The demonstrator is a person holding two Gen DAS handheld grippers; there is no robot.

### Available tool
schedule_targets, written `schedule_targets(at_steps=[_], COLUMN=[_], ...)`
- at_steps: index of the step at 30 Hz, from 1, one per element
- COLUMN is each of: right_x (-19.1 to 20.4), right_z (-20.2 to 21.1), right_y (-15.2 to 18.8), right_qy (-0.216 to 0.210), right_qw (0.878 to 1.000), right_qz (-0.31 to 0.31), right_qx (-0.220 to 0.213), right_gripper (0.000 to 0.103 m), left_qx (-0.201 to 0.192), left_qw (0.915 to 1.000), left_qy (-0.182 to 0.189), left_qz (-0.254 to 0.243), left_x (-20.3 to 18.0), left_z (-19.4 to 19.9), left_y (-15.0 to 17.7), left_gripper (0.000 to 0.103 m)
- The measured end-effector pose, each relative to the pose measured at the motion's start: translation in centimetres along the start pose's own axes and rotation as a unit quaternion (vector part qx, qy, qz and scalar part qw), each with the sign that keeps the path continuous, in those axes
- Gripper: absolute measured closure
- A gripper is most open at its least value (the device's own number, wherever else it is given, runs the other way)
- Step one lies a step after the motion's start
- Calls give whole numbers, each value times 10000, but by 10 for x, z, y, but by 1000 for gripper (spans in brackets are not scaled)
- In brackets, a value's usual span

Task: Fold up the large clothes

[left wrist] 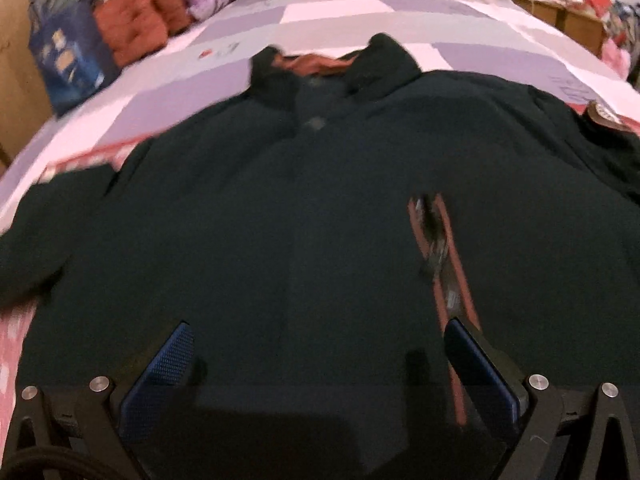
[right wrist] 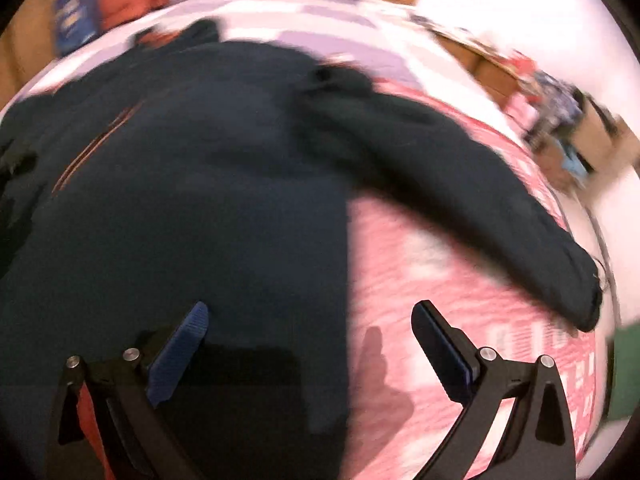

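Dark jacket (left wrist: 304, 208) spread flat on the bed (left wrist: 360, 16); left gripper (left wrist: 316, 344) and right gripper (right wrist: 310, 320) both wide, empty. Take the right sleeve (right wrist: 480, 200) near its cuff and fold it across the body.

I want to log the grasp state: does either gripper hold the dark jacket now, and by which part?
Nothing is held. The left gripper and the right gripper are both open above the dark jacket, with no cloth between their fingers.

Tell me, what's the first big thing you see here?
A big dark jacket is spread flat over a pink and purple checked bed, its collar at the far end. One sleeve stretches out across the pink cover. Both grippers, left and right, hang open above its near edge.
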State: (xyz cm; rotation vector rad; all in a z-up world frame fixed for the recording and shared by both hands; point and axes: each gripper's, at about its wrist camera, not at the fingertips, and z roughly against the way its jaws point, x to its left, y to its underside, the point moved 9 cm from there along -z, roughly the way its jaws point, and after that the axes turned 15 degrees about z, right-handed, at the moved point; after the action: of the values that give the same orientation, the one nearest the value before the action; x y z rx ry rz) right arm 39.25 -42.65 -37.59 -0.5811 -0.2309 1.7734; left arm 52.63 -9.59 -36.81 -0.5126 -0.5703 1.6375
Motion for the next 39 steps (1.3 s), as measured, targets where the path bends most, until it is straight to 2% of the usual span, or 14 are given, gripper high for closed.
schedule_targets(at_steps=[4,5,8,10,16,19,24,26,27,28,30,31,33,39], right_x=[-88,-115,-177,-216,-266,-277,-289,-297,-301,-304,-310,-313,-318,-319], right_z=[5,5,9,9,-4,-21,-52,-54,-56,-59,-58,-53,-39,27], right_y=[21,34,73,100,151,156,156,151,144,138,130,127,112,28], right_qy=[551,767,1186,1293,894,683,214,245,194,111,198,225,382,1420], right_qw=[9939,9891,9712,9526,8939,8717,8172,8079,8104,8138,8175,8181,8294,8996], right_qz=[-918,-1192,-1905,-2558,-4230,-4706,-5688,-5839,-5824,-5788,-5735,-5732,-5571,-4110], right_qx=[249,406,797,1021,1180,1179,906,762,608,516,494,410,135,-413], right_gripper=[1,1,1,1,1,1,1,1,4,20,40,57,77,83], left_qx=[167,274,10,-88,-131,-181,-279,-301,-317,-325,-332,-332,-331,-322], left_qw=[9990,9987,9987,9985,9986,9984,9978,9976,9975,9974,9975,9975,9975,9976], left_qy=[-418,-419,-372,-454,-396,-462,-568,-603,-618,-624,-615,-607,-603,-590], left_qz=[83,117,334,297,340,278,183,149,133,127,136,145,150,156], left_x=[-6,-8,-5,-6,-10,-14,-15,-16,-16,-16,-16,-16,-15,-15], left_z=[-36,-43,-38,-34,-32,-36,-36,-37,-37,-37,-37,-37,-38,-38], left_y=[0,6,13,15,17,17,17,17,17,16,16,16,16,16], left_gripper=[0,0,0,0,0,0,0,0,0,0,0,0,0,0])
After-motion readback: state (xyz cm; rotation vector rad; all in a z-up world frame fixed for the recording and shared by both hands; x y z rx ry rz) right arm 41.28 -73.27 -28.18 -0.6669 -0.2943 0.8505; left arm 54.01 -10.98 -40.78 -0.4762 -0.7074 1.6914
